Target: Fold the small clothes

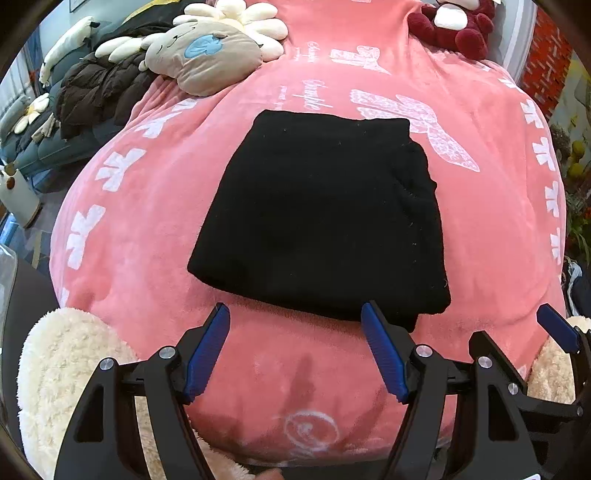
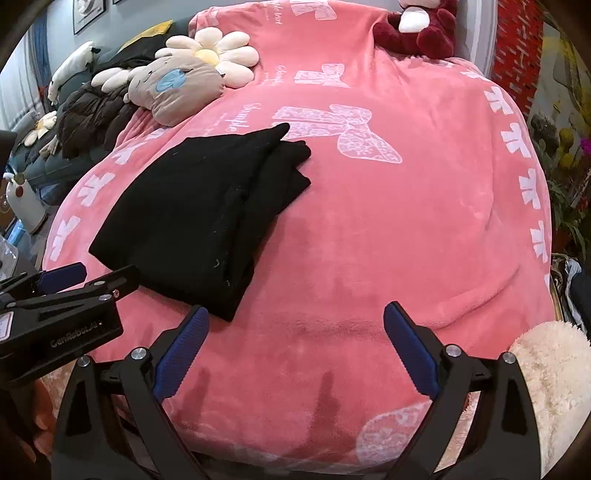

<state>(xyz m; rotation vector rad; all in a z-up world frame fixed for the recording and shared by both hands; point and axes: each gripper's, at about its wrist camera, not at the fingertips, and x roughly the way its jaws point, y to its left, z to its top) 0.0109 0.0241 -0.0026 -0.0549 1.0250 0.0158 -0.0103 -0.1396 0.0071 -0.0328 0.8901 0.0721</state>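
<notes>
Looking through your left wrist camera, a plush pink blanket (image 1: 147, 229) with white bows covers the surface, one folded black garment (image 1: 321, 218) lying square at its middle, one maroon teddy (image 1: 458, 26) at the far end. Your left gripper (image 1: 295, 350) stands wide, empty, just short of the garment's near edge. On the right wrist camera, your right gripper (image 2: 295, 354) gapes wide over bare fleece, garment off to its left, two cushions (image 2: 177, 88) beyond.
</notes>
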